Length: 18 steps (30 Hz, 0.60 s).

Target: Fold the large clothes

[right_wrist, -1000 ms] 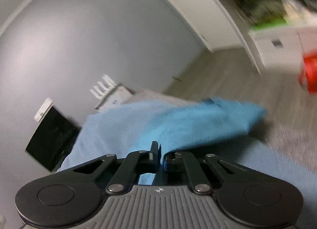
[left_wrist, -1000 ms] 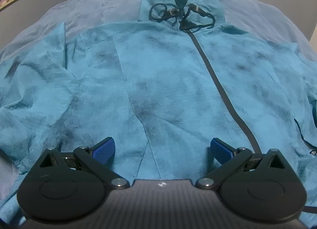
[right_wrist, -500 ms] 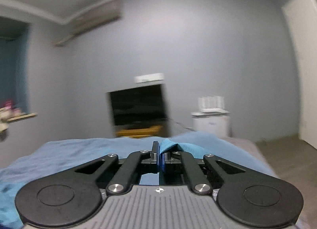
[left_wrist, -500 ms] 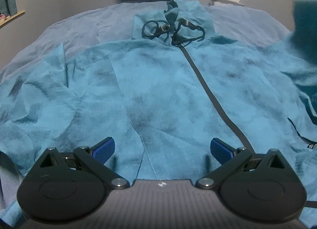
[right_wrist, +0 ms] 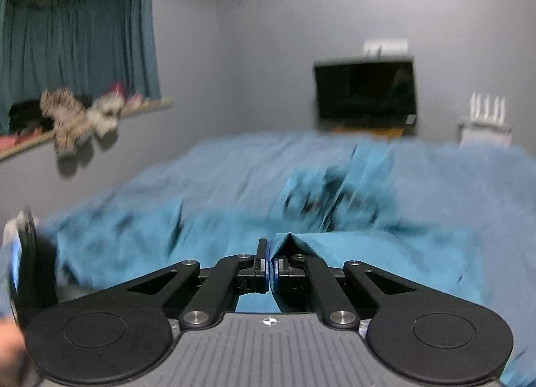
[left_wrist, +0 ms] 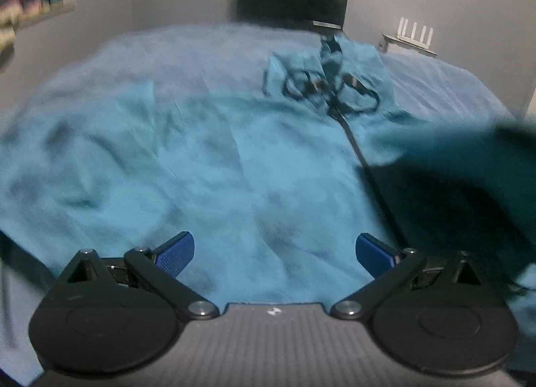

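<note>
The jacket (left_wrist: 234,179) lay spread face-up on the bed (left_wrist: 167,49), zipper running toward the collar. The right gripper (right_wrist: 269,266), fingers pinched tight on a fold of its fabric, held that part above the body; a thin pinch could slip loose. The left gripper (left_wrist: 274,249) hovered level near the hem, fingers spread, holding nothing.

No legible text, label, brand or number on anything.
</note>
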Each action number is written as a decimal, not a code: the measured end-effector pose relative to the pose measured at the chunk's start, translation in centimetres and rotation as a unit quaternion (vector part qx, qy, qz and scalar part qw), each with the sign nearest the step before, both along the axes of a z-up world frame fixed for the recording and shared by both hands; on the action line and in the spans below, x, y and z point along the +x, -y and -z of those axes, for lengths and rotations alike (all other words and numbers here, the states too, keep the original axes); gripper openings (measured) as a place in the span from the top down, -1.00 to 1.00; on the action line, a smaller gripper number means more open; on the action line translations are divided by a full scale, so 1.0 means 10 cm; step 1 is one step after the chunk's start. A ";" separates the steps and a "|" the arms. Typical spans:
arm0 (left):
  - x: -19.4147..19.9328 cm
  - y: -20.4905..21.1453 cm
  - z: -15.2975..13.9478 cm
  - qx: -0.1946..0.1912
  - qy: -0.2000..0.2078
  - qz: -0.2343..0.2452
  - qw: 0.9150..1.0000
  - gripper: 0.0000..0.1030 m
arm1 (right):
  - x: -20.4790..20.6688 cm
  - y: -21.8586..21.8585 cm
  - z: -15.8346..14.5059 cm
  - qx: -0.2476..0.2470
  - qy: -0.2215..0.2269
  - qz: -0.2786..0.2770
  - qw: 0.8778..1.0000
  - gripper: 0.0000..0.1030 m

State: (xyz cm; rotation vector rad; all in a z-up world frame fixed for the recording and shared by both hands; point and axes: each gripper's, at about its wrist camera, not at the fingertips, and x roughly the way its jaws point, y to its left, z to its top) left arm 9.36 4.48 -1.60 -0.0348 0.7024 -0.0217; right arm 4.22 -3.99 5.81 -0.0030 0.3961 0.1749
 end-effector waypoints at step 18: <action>-0.05 0.81 -0.06 -0.004 -0.033 0.190 0.981 -1.00 | -0.50 1.42 0.25 0.038 -0.092 0.188 0.977 -0.50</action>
